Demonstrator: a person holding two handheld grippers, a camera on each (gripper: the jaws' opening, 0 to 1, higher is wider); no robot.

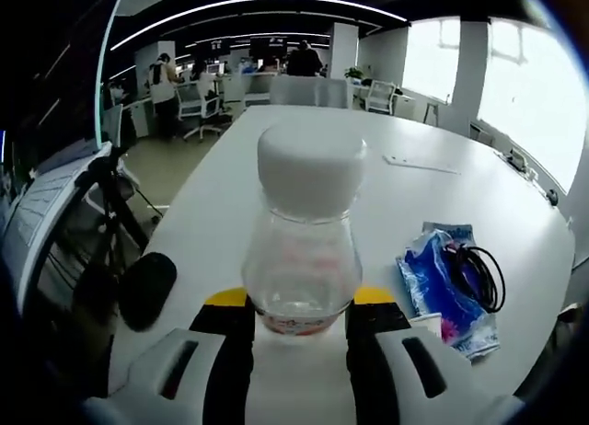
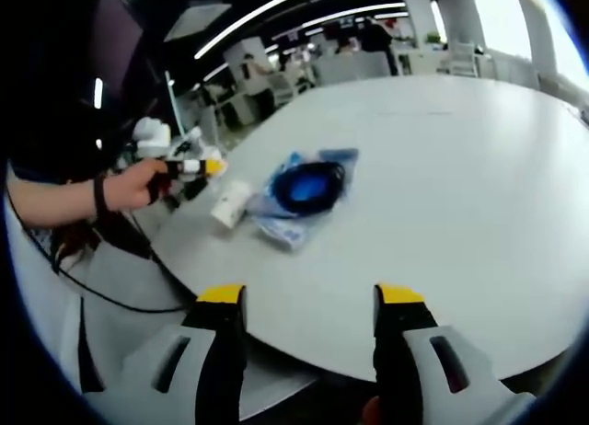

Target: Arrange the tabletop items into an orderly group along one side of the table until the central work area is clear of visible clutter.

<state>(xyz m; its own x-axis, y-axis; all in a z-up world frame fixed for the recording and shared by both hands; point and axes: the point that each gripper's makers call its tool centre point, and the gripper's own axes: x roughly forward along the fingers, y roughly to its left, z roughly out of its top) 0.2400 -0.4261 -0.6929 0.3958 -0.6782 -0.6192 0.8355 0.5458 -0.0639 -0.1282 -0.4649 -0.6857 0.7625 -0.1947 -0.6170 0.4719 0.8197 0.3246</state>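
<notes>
A clear plastic bottle [image 1: 302,250] with a wide white cap stands upright between my left gripper's [image 1: 300,298] yellow-tipped jaws, which press on its base. To its right on the white table [image 1: 386,204] lies a blue packet [image 1: 440,282] with a coiled black cable [image 1: 480,276] on top, and a small white cylinder [image 1: 425,323] at its near corner. In the right gripper view my right gripper [image 2: 309,296] hangs open over the table's near edge with nothing in it. The blue packet [image 2: 304,200], the cable [image 2: 308,184] and the white cylinder [image 2: 230,204] lie ahead of it. A hand holds the left gripper [image 2: 184,167] at the table's left edge.
A sheet of paper [image 1: 419,164] lies farther along the table. A black rounded object [image 1: 147,289] sits at the table's left edge. Office chairs [image 1: 308,91] stand at the far end, and people stand among desks beyond. The broad table surface [image 2: 460,167] stretches right of the packet.
</notes>
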